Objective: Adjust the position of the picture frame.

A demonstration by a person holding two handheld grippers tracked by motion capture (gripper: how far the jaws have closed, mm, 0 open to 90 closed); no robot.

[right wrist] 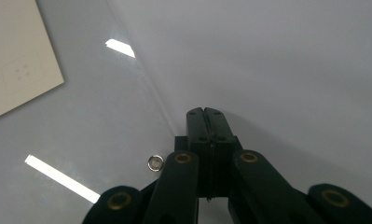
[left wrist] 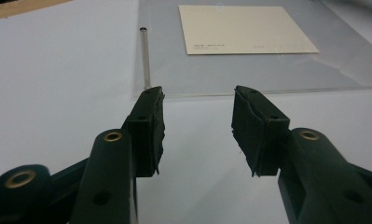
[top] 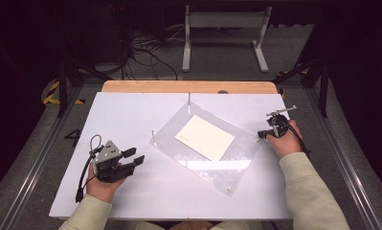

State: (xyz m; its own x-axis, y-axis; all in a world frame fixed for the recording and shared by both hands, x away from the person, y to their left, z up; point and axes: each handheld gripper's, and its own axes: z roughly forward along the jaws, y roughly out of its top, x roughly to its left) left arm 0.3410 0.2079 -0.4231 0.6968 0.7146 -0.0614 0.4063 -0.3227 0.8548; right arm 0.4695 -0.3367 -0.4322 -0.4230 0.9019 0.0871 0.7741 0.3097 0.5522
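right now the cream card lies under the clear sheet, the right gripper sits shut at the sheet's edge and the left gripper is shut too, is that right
Not quite: the left gripper is open. The left gripper view shows a wide gap between its jaws with nothing between them. The rest holds: the cream card lies under the clear sheet, and the right gripper sits shut at the sheet's edge.

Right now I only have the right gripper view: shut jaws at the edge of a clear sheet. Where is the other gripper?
Observer: The left gripper sits on the table left of the clear sheet, apart from it, with its jaws open and empty.
Operator: What is it aimed at?
Observer: A thin metal post standing upright at the sheet's nearest corner.
Operator: Any other posts?
Observer: In the high view, a second post stands at the sheet's far corner.
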